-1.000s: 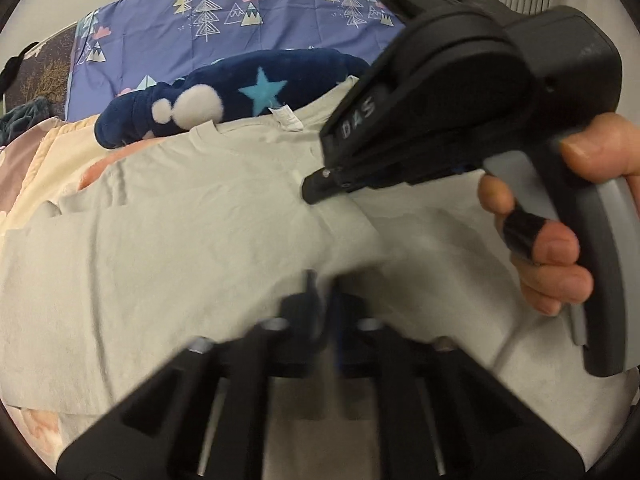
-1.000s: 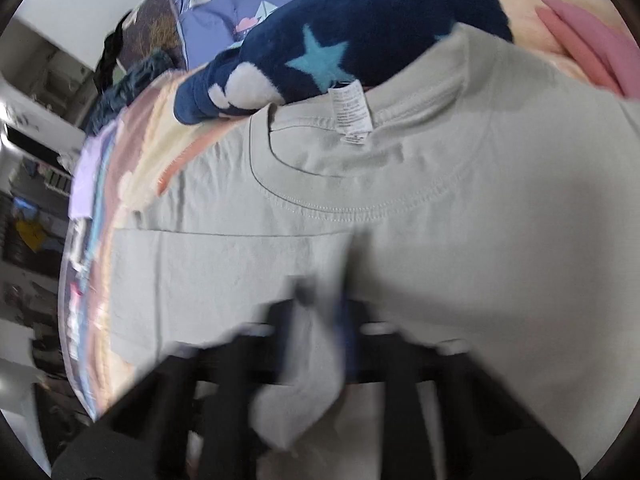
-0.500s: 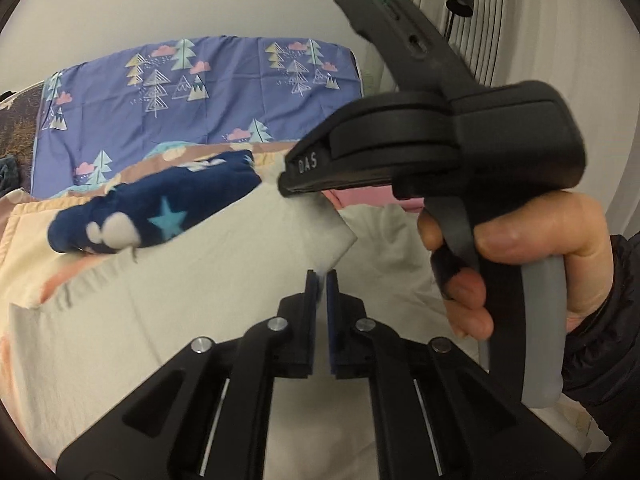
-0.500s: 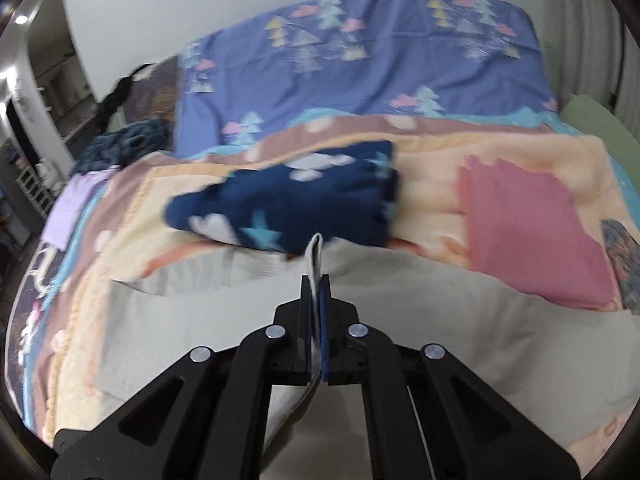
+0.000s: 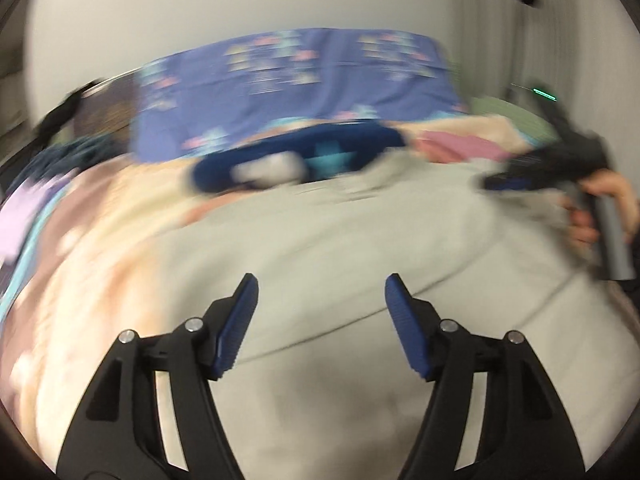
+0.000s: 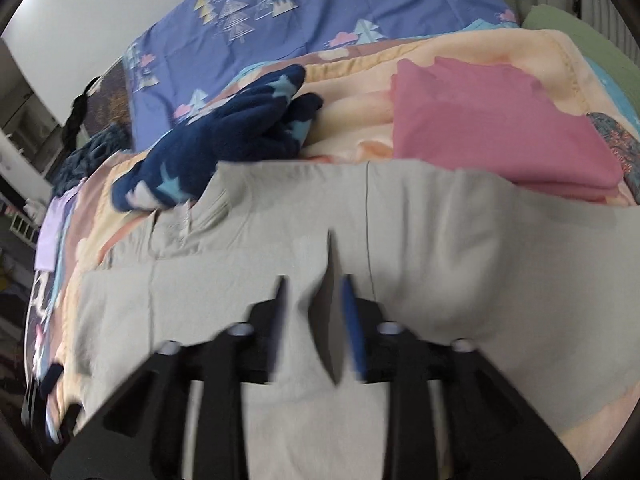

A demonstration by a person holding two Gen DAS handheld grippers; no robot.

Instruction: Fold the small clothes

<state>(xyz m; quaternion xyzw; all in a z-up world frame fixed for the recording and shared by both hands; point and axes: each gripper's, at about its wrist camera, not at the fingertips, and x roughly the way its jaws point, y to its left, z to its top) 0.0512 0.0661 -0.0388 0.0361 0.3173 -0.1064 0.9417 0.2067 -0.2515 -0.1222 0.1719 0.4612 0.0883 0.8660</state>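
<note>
Only the left wrist view is showing the right gripper (image 5: 490, 182) in its hand. The left gripper (image 5: 320, 298) is gaping wide, empty, above the pale grey cotton shirt (image 5: 328, 240); the right gripper (image 6: 314, 292) is standing partly open with shirt fabric between its jaws.

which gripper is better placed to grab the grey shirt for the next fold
Left, probably. The left gripper has its jaws wide open right over the shirt, near a folded edge. The right gripper is open less, and its view is blurred.

left view: all smeared, blue star blanket (image 5: 296, 160) fuzzy | right view: hand-held gripper (image 6: 312, 312) fingers (image 6: 352, 320) blurry | grey shirt (image 6: 440, 260) cut off at bottom
</note>
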